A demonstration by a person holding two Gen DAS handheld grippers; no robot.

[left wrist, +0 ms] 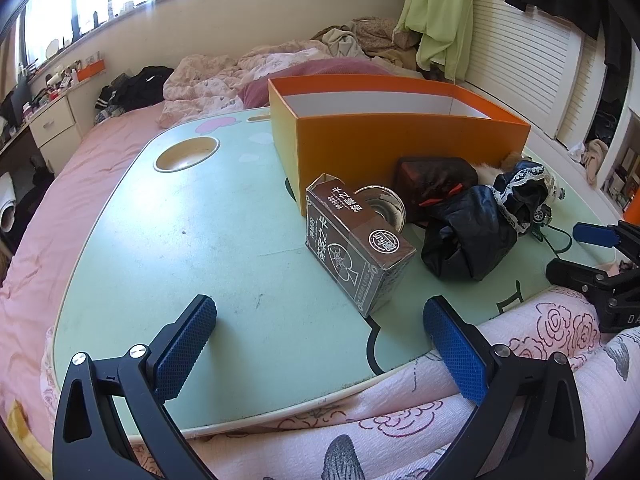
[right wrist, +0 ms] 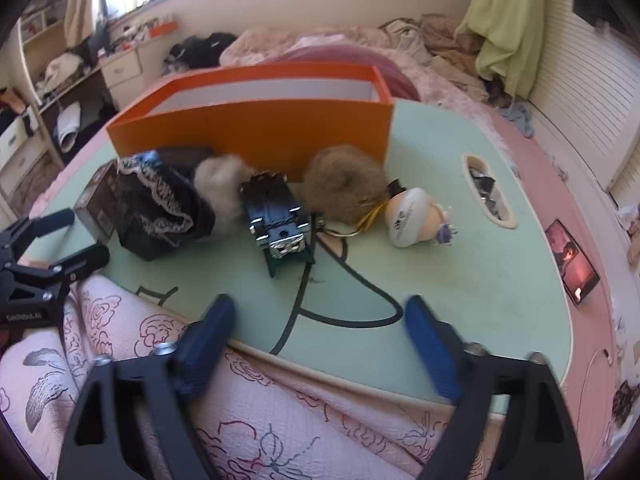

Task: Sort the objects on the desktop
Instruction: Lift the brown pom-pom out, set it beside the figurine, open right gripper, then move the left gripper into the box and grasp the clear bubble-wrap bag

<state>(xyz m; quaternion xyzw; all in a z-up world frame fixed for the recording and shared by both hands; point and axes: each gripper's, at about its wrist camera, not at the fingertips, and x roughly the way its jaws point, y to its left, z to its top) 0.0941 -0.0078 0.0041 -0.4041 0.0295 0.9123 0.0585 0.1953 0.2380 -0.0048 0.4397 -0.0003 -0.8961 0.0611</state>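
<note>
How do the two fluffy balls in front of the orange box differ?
Colour: the pale fluffy ball is off-white, the brown fluffy ball is tan.
Size: the brown one looks larger in the right wrist view.
Place: the pale one sits between the black lacy cloth and the blue toy vehicle; the brown one lies on the vehicle's other side, near the white figurine.
Both rest on the green table close to the orange box, outside it.

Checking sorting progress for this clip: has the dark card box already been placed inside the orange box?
No. The dark card box lies on the green table, outside the orange box and near its front corner.
</note>
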